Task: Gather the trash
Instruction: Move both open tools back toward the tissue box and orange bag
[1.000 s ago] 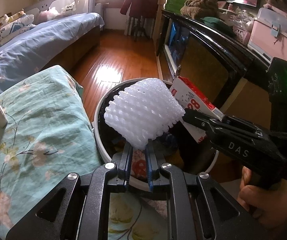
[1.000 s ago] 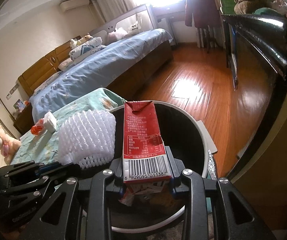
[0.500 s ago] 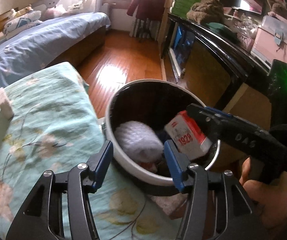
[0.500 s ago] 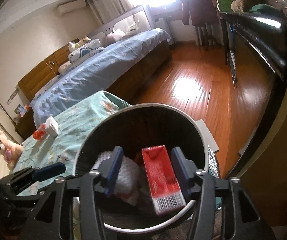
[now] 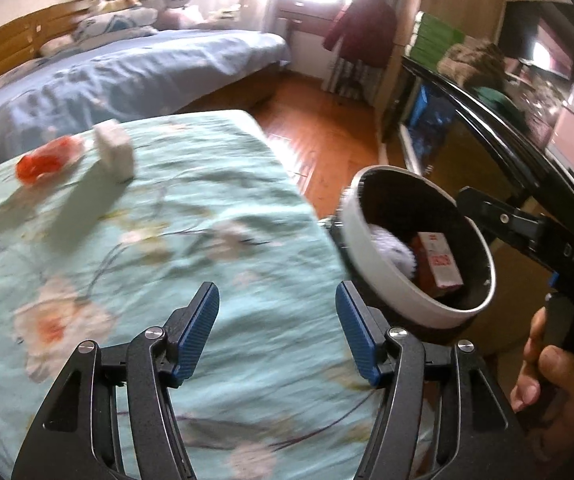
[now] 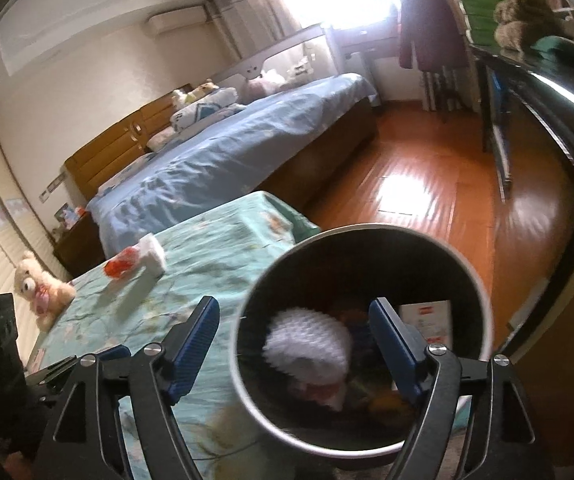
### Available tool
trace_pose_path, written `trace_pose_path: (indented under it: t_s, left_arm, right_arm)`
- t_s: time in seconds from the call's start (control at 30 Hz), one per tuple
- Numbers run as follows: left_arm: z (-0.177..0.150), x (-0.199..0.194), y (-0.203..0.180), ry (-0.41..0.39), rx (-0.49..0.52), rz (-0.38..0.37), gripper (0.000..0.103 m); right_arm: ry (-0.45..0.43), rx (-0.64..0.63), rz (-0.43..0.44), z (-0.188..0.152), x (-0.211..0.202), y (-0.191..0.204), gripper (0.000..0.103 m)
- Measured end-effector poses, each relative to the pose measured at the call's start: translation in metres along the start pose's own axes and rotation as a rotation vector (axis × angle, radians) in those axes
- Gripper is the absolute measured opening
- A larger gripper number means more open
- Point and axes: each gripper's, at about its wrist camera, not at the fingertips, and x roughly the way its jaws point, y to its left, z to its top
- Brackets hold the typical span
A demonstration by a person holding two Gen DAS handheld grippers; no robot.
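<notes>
Both grippers, left (image 5: 277, 330) and right (image 6: 293, 344), are opening, fingers empty. Foam net (image 6: 307, 344) and carton (image 6: 427, 318) lie in bin (image 6: 247, 360). Remaining trash, seemingly red wrapper (image 5: 43, 160) at ten o'clock, is blurred; misjudged reach risks a missed grasp.

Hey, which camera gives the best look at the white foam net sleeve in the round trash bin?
The right wrist view: it looks almost straight down into the round trash bin, showing the white foam net sleeve nearly whole. The left wrist view shows only a sliver of it behind the bin's rim.
</notes>
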Motion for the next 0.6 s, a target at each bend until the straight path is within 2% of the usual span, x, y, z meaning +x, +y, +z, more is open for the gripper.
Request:
trace_pose_path:
  t_s: [0.4,0.6]
  left_arm:
    - [-0.02,-0.015,0.087,0.002,-0.214,0.054,0.063]
    - [-0.029,-0.03,0.126,-0.064,-0.284,0.131,0.07]
  right_arm:
    - [0.054,-0.082,0.088,-0.013,0.024,0.065,0.082]
    - [0.091,-0.121,0.124,-0.019,0.04,0.095,0.082]
